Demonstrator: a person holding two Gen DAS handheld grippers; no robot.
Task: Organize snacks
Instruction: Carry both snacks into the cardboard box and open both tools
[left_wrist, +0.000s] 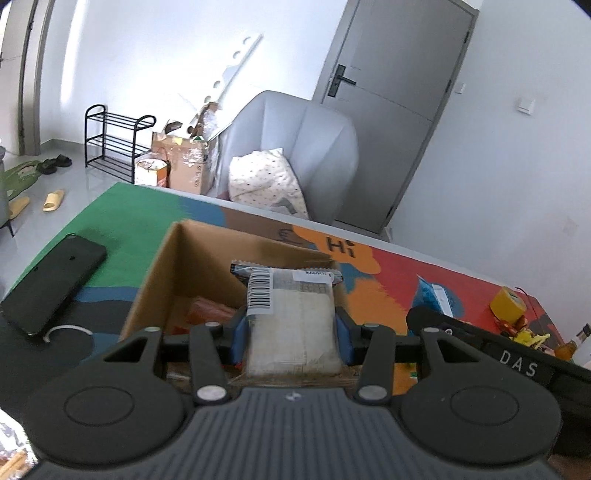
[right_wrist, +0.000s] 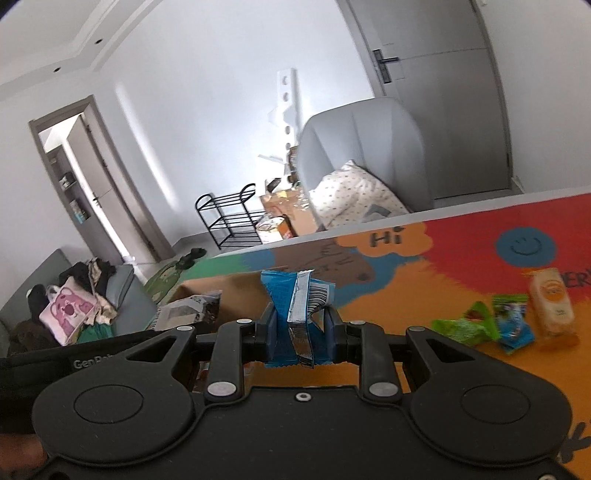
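My left gripper (left_wrist: 291, 328) is shut on a pale clear-wrapped snack packet (left_wrist: 291, 317) with a barcode, held over the open cardboard box (left_wrist: 173, 266). An orange-red packet (left_wrist: 210, 310) lies inside the box. My right gripper (right_wrist: 301, 328) is shut on a blue snack packet (right_wrist: 299, 306), held above the table to the right of the box (right_wrist: 236, 291). The left gripper's packet shows in the right wrist view (right_wrist: 188, 310). The right gripper and its blue packet (left_wrist: 432, 291) show at the right of the left wrist view.
Green (right_wrist: 461, 325), blue (right_wrist: 513, 325) and orange (right_wrist: 554, 306) snack packets lie on the colourful mat (right_wrist: 461, 258) at the right. A black phone (left_wrist: 55, 284) lies left of the box. A yellow item (left_wrist: 508, 302) and small bottles (left_wrist: 576, 339) sit at the table's right end.
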